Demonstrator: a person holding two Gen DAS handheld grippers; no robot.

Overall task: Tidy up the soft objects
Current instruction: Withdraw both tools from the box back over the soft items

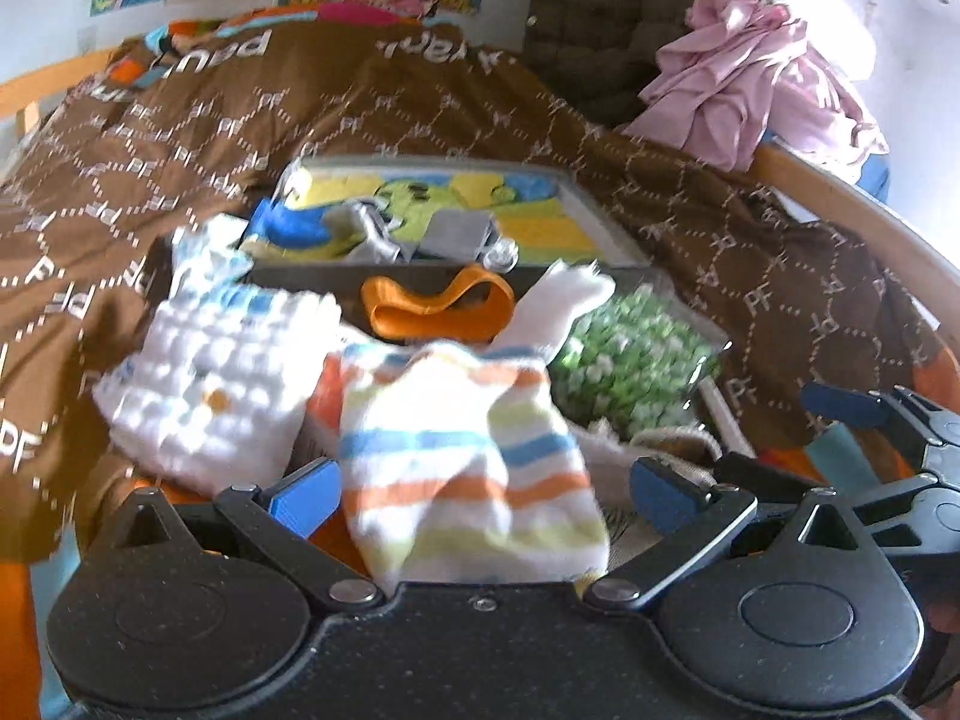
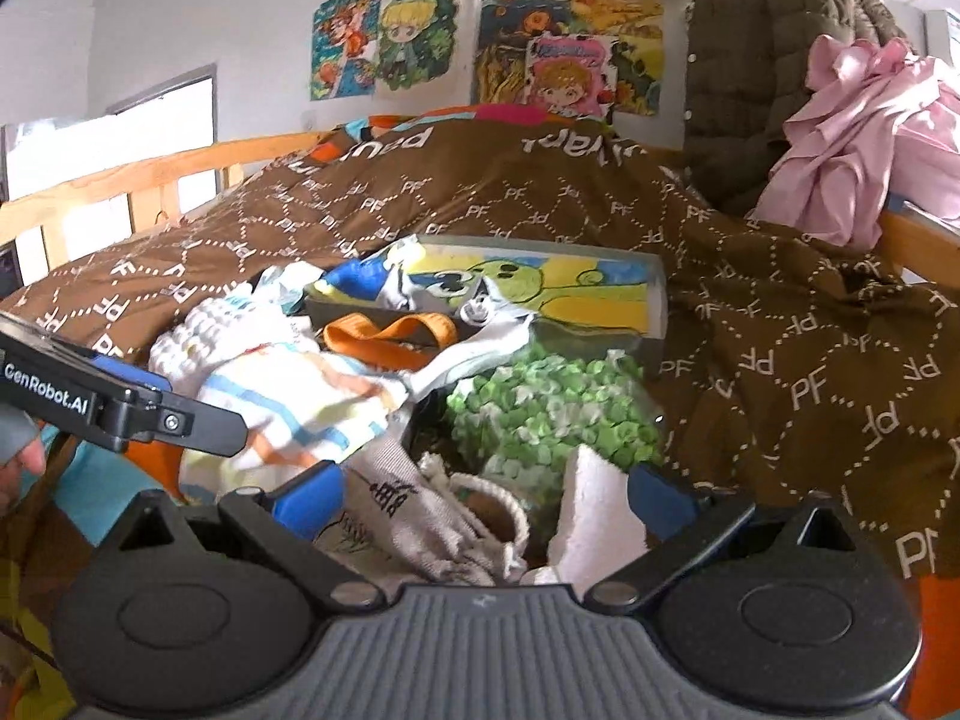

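A pile of soft items lies on a brown quilt. A striped sock [image 1: 468,468] lies between the spread fingers of my left gripper [image 1: 483,495], which is open. The sock also shows in the right wrist view [image 2: 288,414]. A white knobbly cloth [image 1: 210,378] lies to its left. A green and white knobbly cloth [image 1: 630,360] lies to the right, also in the right wrist view [image 2: 552,414]. My right gripper [image 2: 486,495] is open over a grey printed sock [image 2: 408,516] and a white cloth piece [image 2: 594,516].
A dark storage box [image 1: 606,216] with an orange strap handle [image 1: 438,306] holds a cartoon-print cloth [image 2: 558,294]. The brown quilt [image 2: 780,330] covers the bed. A wooden rail [image 2: 150,174] runs on the left. Pink clothes [image 2: 870,132] hang on the right.
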